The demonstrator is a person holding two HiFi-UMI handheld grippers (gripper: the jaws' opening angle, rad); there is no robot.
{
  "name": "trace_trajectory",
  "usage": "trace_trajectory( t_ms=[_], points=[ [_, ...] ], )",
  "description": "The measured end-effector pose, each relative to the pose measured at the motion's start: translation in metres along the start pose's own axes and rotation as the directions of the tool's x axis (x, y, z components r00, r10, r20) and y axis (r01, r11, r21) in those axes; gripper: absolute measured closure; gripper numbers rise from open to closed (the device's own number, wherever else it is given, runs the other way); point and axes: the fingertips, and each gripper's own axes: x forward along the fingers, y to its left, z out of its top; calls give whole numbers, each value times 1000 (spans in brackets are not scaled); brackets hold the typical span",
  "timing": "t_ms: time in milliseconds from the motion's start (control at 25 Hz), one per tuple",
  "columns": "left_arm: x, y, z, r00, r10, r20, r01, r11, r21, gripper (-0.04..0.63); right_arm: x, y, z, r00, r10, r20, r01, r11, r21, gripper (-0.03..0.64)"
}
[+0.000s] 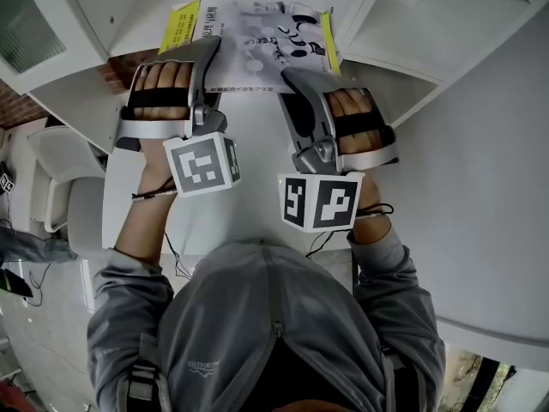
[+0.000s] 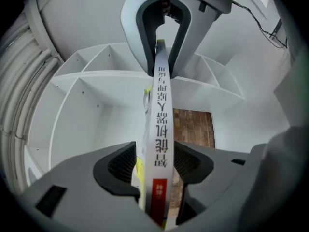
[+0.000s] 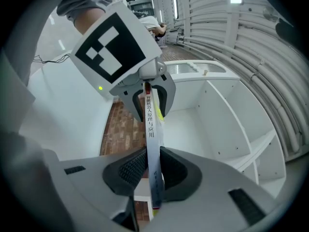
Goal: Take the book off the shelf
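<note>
The book [image 1: 257,41] lies flat with its white, printed cover facing up at us and a yellow band [image 1: 180,26] running down each side edge. It is held out in front of the white shelf unit [image 1: 403,24], between our two grippers. We cannot tell whether its far edge touches the shelf.

Our right gripper [image 3: 153,170] has hold of it. In the right gripper view both dark ribbed pads press flat against the thin book, which stands edge-on between nearly closed jaws.

Our left gripper [image 2: 157,168] sits astride the opposite side. Its jaws stand wide apart with the spine [image 2: 161,129] and its column of Chinese characters running up between them. There is a clear gap beside the left pad, so it is not clamping the book.

Each gripper shows at the far end of the book in the other's view. In the head view each has its marker cube [image 1: 203,163] towards us and one of our hands [image 1: 159,88] strapped in.

Behind the book are the shelf's white compartments and a patch of brick surface [image 2: 193,129]. Below is our grey hooded jacket [image 1: 274,316].
</note>
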Motion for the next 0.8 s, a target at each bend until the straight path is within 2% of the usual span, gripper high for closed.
trace_trajectory(
  t_ms=[80,200,360,560,680,800],
  points=[
    [6,1,-4,1000,16,-19,-16,1000,13,375,0,1,2,1000,11,-1,-11,1000,-4,529],
    [9,5,-9,998,54,-39,-52,998,40,468,-1,2,4,1000,26,3,-26,1000,-9,531],
    [10,-1,-8,998,37,-42,-34,997,64,512,0,6,2,999,32,0,-32,999,7,529],
    [12,-4,-8,998,33,-48,-30,998,47,514,6,12,0,999,36,-8,-35,998,57,504],
    [11,-4,-8,998,16,-54,-14,999,41,514,13,11,-1,999,32,-36,-30,998,52,436],
    [10,-5,-7,998,9,-61,-7,999,39,514,20,11,-5,997,38,-67,-35,999,37,421]
  ],
)
